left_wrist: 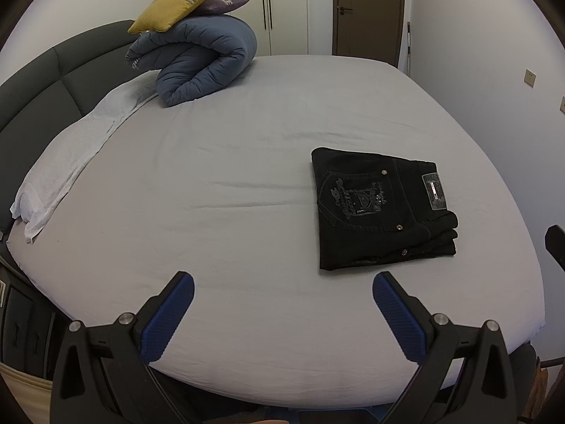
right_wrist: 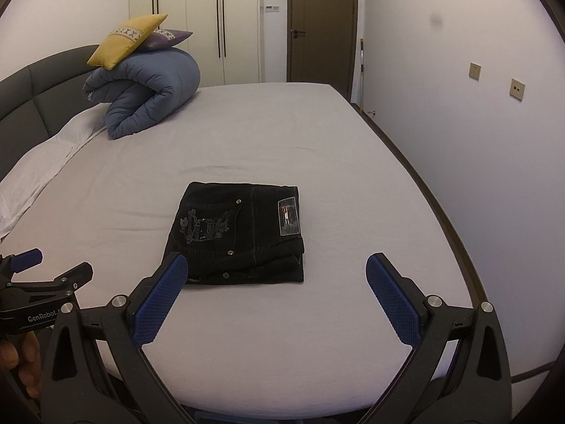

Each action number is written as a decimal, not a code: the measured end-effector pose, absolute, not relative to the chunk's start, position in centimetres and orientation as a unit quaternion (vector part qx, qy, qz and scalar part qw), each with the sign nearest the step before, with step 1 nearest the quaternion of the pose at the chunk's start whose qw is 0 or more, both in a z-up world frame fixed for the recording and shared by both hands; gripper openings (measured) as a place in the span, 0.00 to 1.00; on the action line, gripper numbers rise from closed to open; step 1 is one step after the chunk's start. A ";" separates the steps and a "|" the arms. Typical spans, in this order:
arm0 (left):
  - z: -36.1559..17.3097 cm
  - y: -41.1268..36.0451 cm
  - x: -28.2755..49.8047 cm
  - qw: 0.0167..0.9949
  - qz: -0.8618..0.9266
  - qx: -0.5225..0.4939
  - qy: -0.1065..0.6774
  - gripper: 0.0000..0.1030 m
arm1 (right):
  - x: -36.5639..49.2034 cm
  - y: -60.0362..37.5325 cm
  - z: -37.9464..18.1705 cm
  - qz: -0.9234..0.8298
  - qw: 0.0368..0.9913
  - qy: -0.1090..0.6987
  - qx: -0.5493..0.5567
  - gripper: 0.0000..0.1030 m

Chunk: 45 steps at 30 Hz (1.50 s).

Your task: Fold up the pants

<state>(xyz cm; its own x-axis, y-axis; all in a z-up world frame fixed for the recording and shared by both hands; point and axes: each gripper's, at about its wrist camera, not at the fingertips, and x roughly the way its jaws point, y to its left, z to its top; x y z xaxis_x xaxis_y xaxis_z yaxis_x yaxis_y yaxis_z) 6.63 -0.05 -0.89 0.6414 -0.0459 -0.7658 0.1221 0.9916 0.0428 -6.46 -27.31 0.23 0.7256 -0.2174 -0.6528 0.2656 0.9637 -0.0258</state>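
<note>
Black pants (right_wrist: 240,233) seen folded into a compact stack, laid flat on the bed (right_wrist: 317,134) near its front edge, left gripper (left_wrist: 282,295) held spread apart and empty, right gripper (right_wrist: 277,275) likewise spread, nothing clamped, rolled blue duvet (right_wrist: 148,88) placed by the headboard.

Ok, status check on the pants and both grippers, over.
Left gripper open, holding nothing. Right gripper open, holding nothing. Pants folded in a compact stack on the bed, no gripper touching them. Nothing in the way.
</note>
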 end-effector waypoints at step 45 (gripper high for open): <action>-1.6 -0.1 6.0 0.902 -0.050 0.047 0.427 1.00 | -6.6 -26.9 -1.5 -0.128 0.925 0.355 0.035 1.00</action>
<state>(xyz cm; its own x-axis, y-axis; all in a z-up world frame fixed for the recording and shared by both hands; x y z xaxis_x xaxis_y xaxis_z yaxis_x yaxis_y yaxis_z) 6.00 -0.06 -1.60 0.6303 -0.0500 -0.7747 0.1305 0.9906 0.0422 -6.56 -26.94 -1.53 0.7148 -0.2114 -0.6666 0.2606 0.9651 -0.0266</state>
